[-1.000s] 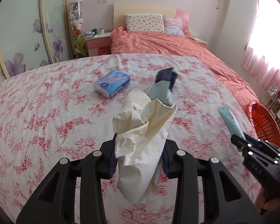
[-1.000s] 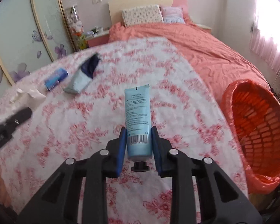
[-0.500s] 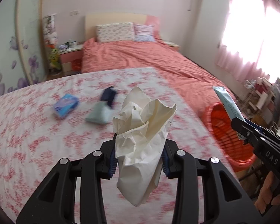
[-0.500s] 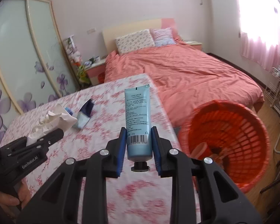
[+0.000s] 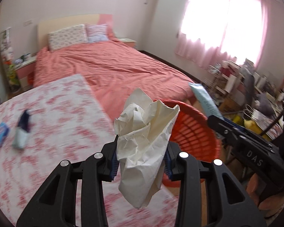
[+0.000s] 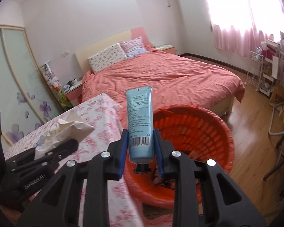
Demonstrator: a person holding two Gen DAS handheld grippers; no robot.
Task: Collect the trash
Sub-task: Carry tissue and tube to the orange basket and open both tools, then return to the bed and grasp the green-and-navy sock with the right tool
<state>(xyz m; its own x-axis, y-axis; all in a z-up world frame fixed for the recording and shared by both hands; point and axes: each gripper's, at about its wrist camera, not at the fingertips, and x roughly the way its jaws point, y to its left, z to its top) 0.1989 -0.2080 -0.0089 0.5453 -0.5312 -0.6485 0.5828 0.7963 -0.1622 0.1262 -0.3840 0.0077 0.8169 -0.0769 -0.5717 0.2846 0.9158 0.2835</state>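
Note:
My left gripper (image 5: 141, 158) is shut on a crumpled white paper (image 5: 143, 138) and holds it in the air near the edge of the floral-covered surface (image 5: 56, 113), beside the red basket (image 5: 195, 132). My right gripper (image 6: 141, 147) is shut on a light blue tube (image 6: 140, 121), cap down, held just above the near rim of the red basket (image 6: 208, 132). The tube also shows in the left wrist view (image 5: 205, 100). The paper shows in the right wrist view (image 6: 66, 130). Some scraps lie in the basket bottom.
A blue packet (image 5: 1, 135) and a pale pouch with a dark top (image 5: 22, 130) lie on the floral surface at left. A bed with a coral cover (image 6: 161, 75) stands behind. Cluttered shelves (image 5: 246, 87) and wooden floor (image 6: 251, 113) are at right.
Both grippers have swung right, away from the floral surface toward the red basket, still holding the paper and the tube. The basket is now much closer and under the tube.

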